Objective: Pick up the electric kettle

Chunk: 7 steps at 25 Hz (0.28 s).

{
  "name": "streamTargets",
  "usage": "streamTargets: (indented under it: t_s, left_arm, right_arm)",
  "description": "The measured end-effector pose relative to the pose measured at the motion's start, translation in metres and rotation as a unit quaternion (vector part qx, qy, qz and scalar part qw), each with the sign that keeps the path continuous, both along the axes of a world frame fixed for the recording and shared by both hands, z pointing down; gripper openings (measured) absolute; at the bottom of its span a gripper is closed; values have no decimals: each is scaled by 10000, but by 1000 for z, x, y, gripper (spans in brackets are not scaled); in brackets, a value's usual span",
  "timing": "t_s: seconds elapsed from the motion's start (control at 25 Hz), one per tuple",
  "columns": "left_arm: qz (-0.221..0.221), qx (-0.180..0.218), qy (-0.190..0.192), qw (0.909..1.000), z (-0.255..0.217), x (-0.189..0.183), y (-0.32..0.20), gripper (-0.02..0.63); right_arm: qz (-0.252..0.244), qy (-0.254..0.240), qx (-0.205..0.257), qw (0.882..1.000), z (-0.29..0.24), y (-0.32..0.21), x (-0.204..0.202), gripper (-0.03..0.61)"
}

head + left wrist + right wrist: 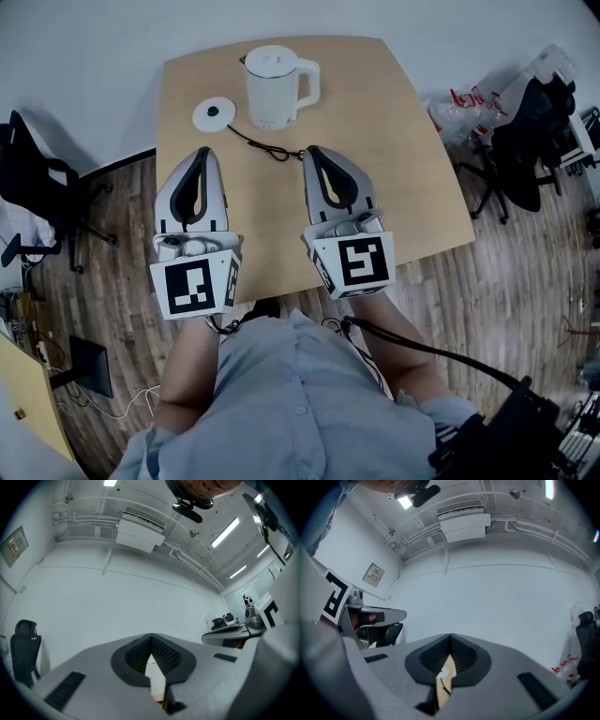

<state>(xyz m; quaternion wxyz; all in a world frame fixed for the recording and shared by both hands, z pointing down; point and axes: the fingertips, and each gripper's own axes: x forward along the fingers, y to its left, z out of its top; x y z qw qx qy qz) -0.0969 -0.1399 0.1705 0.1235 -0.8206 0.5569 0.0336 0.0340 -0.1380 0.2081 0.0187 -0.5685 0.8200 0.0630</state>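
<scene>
While I hold both grippers over the near half of the desk (412,187), the head view shows the electric kettle (274,89) standing upright well ahead of my jaws, between the two pairs and a little nearer the right. Its lid (271,61) is on, so I cannot tell what it holds. It is white, and its handle (308,82) points off to my right. It stands on the wood, just right of its round base (214,113) and apart from it. A black cord (265,148) lies on the desk between the kettle and the tips of my right gripper (313,153). My left gripper (202,153) sits alongside, well apart from the right. Bare wood lies ahead of both tips. The far desk edge runs close behind the kettle. Off the desk, one black office chair (37,183) stands left of my left jaws and another (525,141) right of my right jaws.

From the left gripper view, my left jaws are closed tip to tip with nothing gripped. The slit below the tips shows a white sliver over wood, too narrow to name. Beyond them is a white wall (117,606) with an air-conditioning unit (140,532).

From the right gripper view, my right jaws are likewise closed and empty. Their slit shows desk wood, the round base and the cord.
</scene>
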Motion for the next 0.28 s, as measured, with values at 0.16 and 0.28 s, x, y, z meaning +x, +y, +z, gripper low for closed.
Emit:
streamTargets:
  t_s: [0.16, 0.28]
  left_arm:
    - [-15, 6, -9, 10000, -1, 1, 1, 0]
    - [-22, 26, -8, 10000, -2, 2, 3, 0]
  right_arm:
    - [-13, 7, 7, 10000, -1, 1, 1, 0]
    - [-23, 24, 34, 10000, -3, 2, 2, 0]
